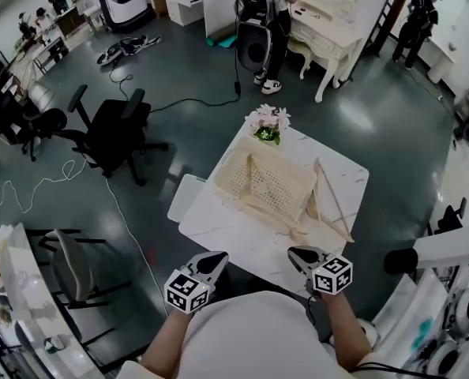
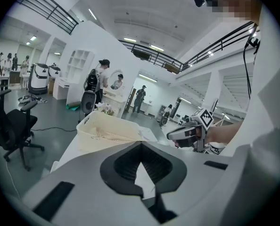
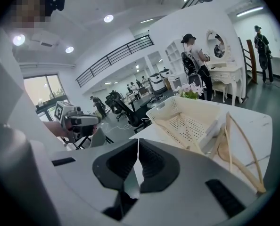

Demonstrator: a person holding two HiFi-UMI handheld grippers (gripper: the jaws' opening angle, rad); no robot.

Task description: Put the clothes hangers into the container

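Clothes hangers (image 1: 334, 199) of pale wood lie on the white bench (image 1: 219, 229), just right of the cream container (image 1: 228, 166) and up against its right wall (how many are stacked there I cannot tell). Another hanger (image 1: 253, 176) lies inside the container on its perforated floor, one end propped toward the rim. The container sits roughly mid-bench, set at an angle to the bench's edges, with a small pot of pink and white flowers (image 1: 268, 123) just beyond its far corner.

Both tongs hover at the near edge of the bench, well short of the container and the hangers. The left tongs (image 1: 216, 257) have their ribbed pads brought together at the tips with nothing between them. The right tongs (image 1: 296, 253) are likewise closed up, pad against pad, and empty; they point toward the loose hangers, which fill the right side of the right gripper view.

On the dark floor to the left stands a black office chair (image 1: 116, 129), with a white cable (image 1: 124, 219) trailing past it. A person (image 1: 275, 30) stands at a white dressing table (image 1: 329, 38) in the background.
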